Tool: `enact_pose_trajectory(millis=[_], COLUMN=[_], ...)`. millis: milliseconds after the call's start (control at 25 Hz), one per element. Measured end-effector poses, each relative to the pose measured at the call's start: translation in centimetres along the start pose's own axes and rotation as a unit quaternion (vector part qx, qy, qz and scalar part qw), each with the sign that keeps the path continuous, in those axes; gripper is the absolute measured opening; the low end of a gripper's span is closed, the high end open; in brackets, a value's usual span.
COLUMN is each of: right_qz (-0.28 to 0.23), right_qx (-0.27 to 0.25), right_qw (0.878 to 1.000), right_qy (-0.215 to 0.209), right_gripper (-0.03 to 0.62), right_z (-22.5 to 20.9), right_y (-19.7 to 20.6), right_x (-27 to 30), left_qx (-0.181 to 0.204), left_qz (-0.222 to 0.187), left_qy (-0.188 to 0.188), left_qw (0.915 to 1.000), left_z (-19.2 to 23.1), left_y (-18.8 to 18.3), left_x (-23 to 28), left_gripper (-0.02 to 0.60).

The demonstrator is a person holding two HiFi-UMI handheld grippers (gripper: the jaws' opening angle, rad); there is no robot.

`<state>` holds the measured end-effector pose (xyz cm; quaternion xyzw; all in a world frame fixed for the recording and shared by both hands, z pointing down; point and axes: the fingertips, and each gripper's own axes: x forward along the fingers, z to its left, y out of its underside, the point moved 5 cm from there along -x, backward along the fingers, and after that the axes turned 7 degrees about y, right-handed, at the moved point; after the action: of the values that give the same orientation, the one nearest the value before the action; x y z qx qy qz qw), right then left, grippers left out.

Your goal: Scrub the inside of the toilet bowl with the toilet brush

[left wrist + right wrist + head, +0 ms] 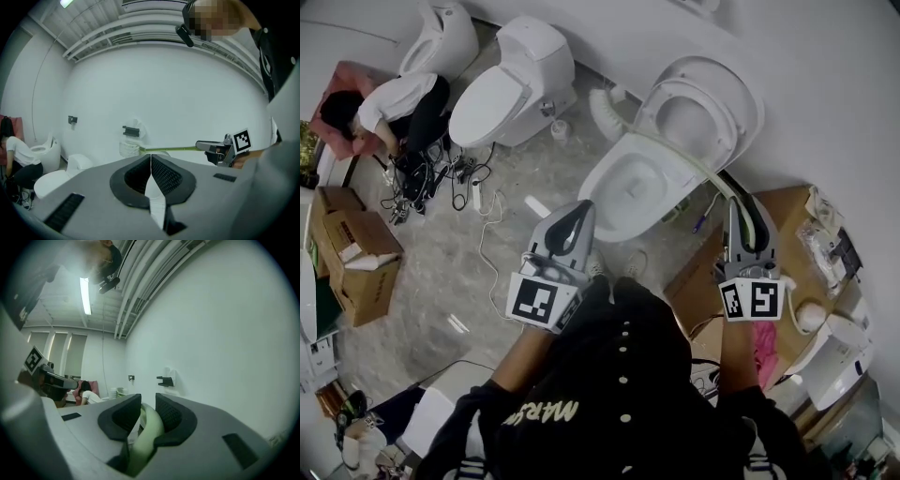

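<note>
A white toilet (623, 192) stands with its lid and seat raised, its bowl (633, 178) bare inside. The toilet brush has a white bristle head (605, 111) and a long green handle (684, 155). Its head hangs left of the raised lid, outside the bowl, and the handle crosses in front of the seat. My right gripper (741, 204) is shut on the handle's end (149, 427), to the right of the toilet. Near the bowl's front rim, my left gripper (579, 211) is shut with nothing in it. The left gripper view shows the brush head (129, 147) and right gripper (220, 151).
A second toilet (502, 94) with its lid down and a third (441, 37) stand at the back left. A person (394, 103) crouches there by tangled cables (441, 173). Cardboard boxes (356, 262) lie at left. A brown box (787, 220) with clutter stands right of the toilet.
</note>
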<state>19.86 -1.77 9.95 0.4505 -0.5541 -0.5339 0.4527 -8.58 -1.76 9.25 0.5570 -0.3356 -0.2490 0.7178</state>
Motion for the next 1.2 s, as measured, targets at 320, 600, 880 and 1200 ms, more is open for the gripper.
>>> enact_pose_trajectory(millis=[320,600,880,1200], right_qz=[0.054,0.101,0.152,0.201], right_qx=[-0.018,-0.041,-0.047,-0.064], right_qw=[0.998,0.994,0.986,0.976], right_qy=[0.024,0.028,0.038,0.057], right_gripper=[0.11,0.11,0.109,0.109], right_z=[0.6,0.3,-0.3,-3.3], right_y=[5.3,13.0,23.5,30.1], right_x=[1.5,2.7,3.3,3.5], left_qx=[-0.026,-0.061,-0.091,-0.116], left_qz=[0.019,0.034,0.065,0.102], left_qy=[0.035,0.053,0.066,0.089], left_qw=[0.9989,0.9961,0.9915,0.9839], left_z=[2.5,3.6,3.8,2.7], left_y=[3.8,9.4,17.6,22.7], left_x=[1.3,3.6,7.0,10.0], left_gripper=[0.028,0.028,0.028,0.028])
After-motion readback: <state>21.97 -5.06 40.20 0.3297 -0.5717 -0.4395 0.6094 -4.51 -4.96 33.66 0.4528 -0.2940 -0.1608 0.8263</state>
